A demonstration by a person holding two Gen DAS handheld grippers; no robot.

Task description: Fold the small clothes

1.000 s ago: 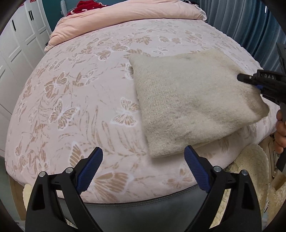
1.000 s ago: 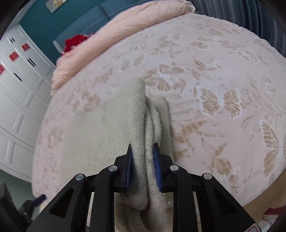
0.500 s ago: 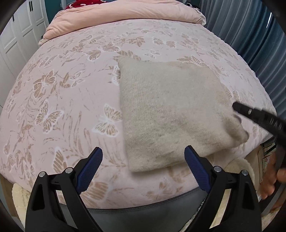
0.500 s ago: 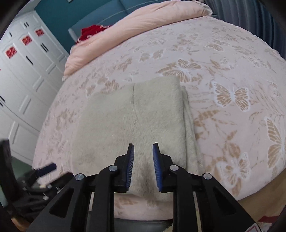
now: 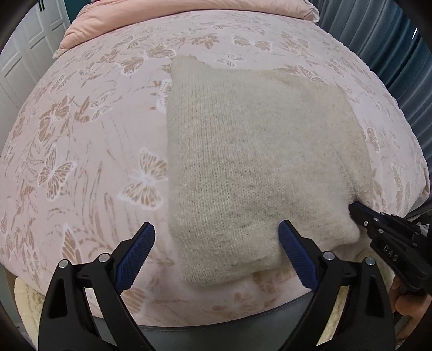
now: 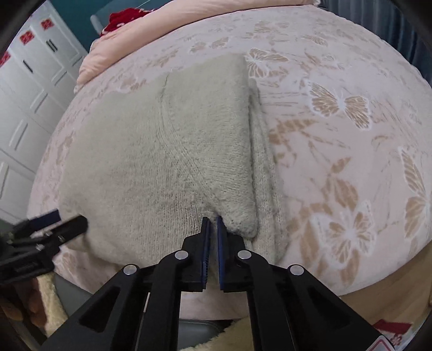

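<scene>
Your right gripper [image 6: 211,219] has just clenched on the near edge of the folded cream knitted sweater [image 5: 251,167], lying near the butterfly-print bed's [image 5: 81,151] edge; your left gripper [image 5: 216,243] hangs released. Tug unevenly and it slides off.

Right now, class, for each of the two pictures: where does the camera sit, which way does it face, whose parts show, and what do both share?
Left wrist: on the left hand-held gripper, facing steeply down over the near edge of the bed; its open jaws and the right hand-held gripper show.
Right wrist: on the right hand-held gripper, facing down at the cream knit's near corner; its jaws nearly shut.
Shared: the knit, the bed, the pink duvet.
</scene>
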